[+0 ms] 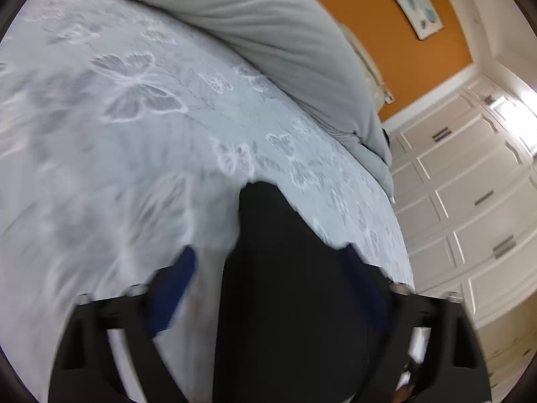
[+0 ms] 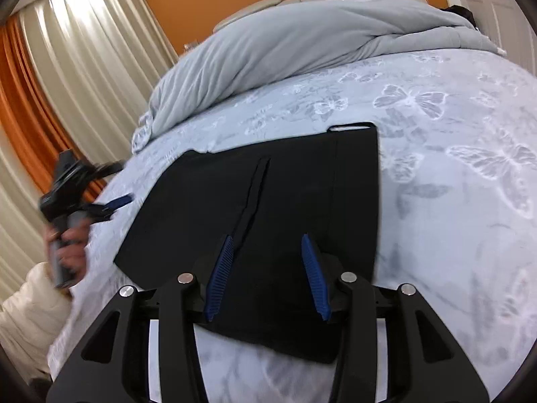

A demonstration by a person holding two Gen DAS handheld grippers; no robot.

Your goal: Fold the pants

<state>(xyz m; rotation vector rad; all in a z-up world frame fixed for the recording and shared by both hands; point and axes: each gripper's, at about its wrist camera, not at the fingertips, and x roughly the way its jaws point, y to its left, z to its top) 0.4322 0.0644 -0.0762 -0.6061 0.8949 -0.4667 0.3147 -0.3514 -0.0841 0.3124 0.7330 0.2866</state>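
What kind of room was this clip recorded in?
A bedroom, most likely: black pants lie on a bed with a butterfly-print sheet and a bunched grey duvet, with white wardrobe doors beside it.

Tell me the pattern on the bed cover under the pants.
Pale blue-grey bed cover with white butterflies; clearest in the right wrist view.
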